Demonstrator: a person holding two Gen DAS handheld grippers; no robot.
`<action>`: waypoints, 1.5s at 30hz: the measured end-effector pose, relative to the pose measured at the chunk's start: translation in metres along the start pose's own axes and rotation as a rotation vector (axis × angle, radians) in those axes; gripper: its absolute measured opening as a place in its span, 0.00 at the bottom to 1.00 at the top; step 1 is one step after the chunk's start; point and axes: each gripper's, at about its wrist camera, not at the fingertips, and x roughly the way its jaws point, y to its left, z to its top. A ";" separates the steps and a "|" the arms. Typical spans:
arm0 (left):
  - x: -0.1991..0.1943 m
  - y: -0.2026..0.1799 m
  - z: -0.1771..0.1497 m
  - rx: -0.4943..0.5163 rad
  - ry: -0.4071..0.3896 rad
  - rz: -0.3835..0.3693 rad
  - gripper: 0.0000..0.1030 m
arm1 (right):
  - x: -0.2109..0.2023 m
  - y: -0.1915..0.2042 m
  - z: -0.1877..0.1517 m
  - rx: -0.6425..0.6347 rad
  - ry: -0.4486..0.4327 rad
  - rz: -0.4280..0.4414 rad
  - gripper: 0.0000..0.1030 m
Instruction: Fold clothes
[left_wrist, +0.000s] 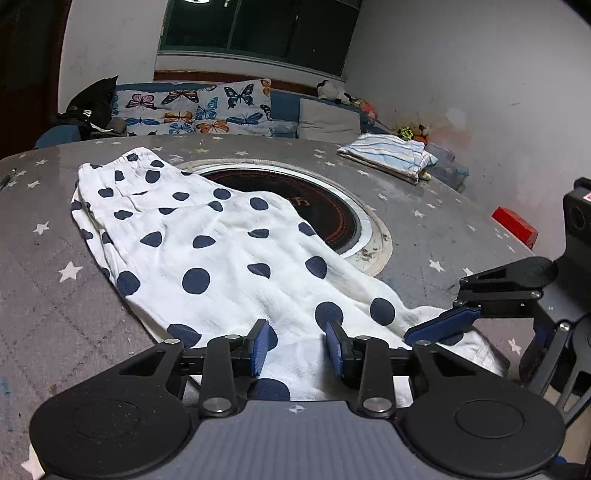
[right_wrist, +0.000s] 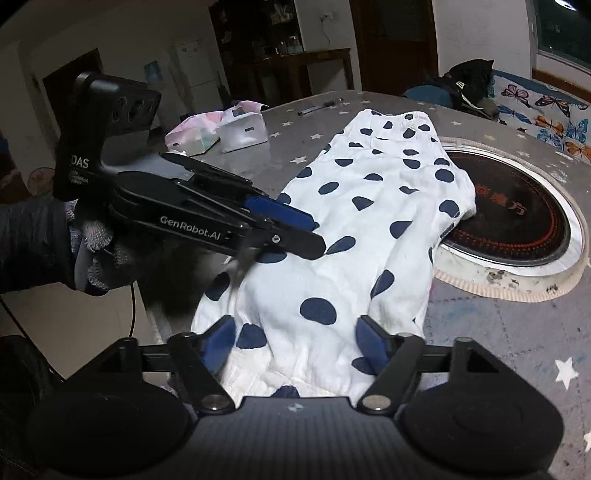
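White pants with navy polka dots (left_wrist: 207, 236) lie flat along the grey star-patterned table (left_wrist: 55, 295), waistband at the far end, partly over a round black hotplate (left_wrist: 332, 210). My left gripper (left_wrist: 297, 347) is open, its blue pads over the near hem of the pants. My right gripper (right_wrist: 295, 343) is open too, astride the hem's other side (right_wrist: 317, 266). Each gripper shows in the other's view: the right one (left_wrist: 443, 326) at the hem's right corner, the left one (right_wrist: 295, 229) above the pants' left edge.
A folded striped cloth (left_wrist: 388, 155) lies at the table's far right, a red block (left_wrist: 515, 225) near the right edge. Tissue packs (right_wrist: 221, 129) and a pen (right_wrist: 317, 107) sit at the far left. A sofa with butterfly pillows (left_wrist: 192, 107) stands behind.
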 end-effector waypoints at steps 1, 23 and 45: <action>-0.002 0.000 0.001 -0.005 -0.008 0.000 0.36 | -0.003 0.000 0.002 0.000 -0.016 0.005 0.77; -0.026 0.036 0.023 -0.106 -0.116 0.152 0.65 | 0.012 0.006 0.027 0.044 -0.109 0.231 1.00; -0.013 0.009 0.002 0.003 -0.038 0.102 0.70 | 0.015 -0.008 0.011 0.168 -0.020 0.370 1.00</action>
